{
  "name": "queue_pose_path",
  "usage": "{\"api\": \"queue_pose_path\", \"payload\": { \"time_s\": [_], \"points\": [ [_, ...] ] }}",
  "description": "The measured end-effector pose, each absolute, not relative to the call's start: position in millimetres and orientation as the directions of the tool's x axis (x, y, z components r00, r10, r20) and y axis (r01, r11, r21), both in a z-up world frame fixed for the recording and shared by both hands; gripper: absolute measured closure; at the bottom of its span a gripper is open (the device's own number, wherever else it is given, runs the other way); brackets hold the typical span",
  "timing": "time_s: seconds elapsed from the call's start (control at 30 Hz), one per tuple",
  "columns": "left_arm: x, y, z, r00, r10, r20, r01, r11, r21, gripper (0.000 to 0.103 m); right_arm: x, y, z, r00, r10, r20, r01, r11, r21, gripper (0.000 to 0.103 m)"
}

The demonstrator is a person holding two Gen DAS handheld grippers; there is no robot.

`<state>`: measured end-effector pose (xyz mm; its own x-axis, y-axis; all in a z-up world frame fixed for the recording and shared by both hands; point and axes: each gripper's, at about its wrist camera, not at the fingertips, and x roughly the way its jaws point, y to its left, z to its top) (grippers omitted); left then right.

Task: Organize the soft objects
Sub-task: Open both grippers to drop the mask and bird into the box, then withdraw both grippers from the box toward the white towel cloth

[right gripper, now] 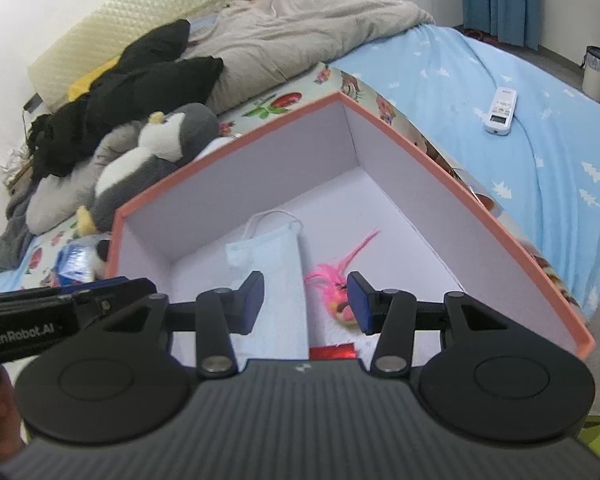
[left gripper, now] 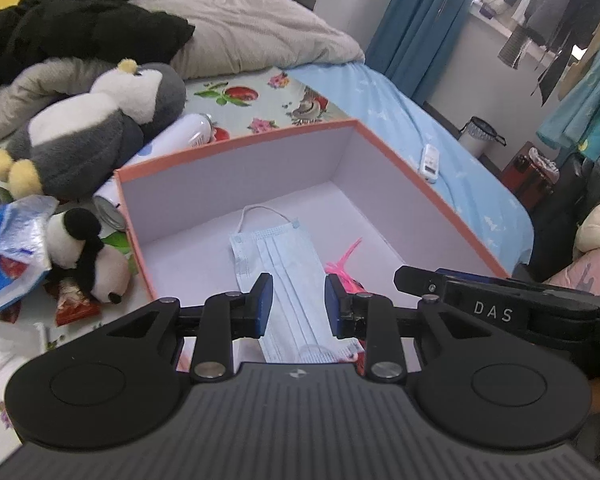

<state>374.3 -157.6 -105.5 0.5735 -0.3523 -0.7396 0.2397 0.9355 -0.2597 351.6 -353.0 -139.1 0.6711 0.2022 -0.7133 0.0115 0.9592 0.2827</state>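
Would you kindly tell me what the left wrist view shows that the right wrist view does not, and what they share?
Only the left wrist view: the panda plush's white head, a spray can, hanging clothes. Only the right wrist view: the cream headboard. Both: the box, with a face mask and pink feathered toy lying inside, the penguin plush, the remote, and open tools, left tool and right tool, neither gripping anything.

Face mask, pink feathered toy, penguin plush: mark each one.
Face mask [left gripper: 288, 264], left wrist view, pleated middle.
Pink feathered toy [right gripper: 332, 284], right wrist view, pink tuft.
Penguin plush [left gripper: 88, 136], left wrist view, grey-and-white belly.
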Motion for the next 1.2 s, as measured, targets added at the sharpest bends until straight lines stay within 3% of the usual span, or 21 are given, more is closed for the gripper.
{"api": "queue_pose_path", "payload": {
  "time_s": [0.73,1.2],
  "points": [
    [173.8,-85.6,-31.0,0.712,-0.300,-0.635,0.165,0.950,-0.264,0.070,202.9,-311.1,-59.2,0.761,0.258,-0.595,-0.100,0.953,0.285,0.054],
    [88.0,-38.6,-36.2,0.754,-0.240,-0.612,0.073,0.956,-0.284,0.070,135.9,-266.4,-52.0,0.740,0.332,-0.585,-0.226,0.942,0.249,0.054]
  ]
}}
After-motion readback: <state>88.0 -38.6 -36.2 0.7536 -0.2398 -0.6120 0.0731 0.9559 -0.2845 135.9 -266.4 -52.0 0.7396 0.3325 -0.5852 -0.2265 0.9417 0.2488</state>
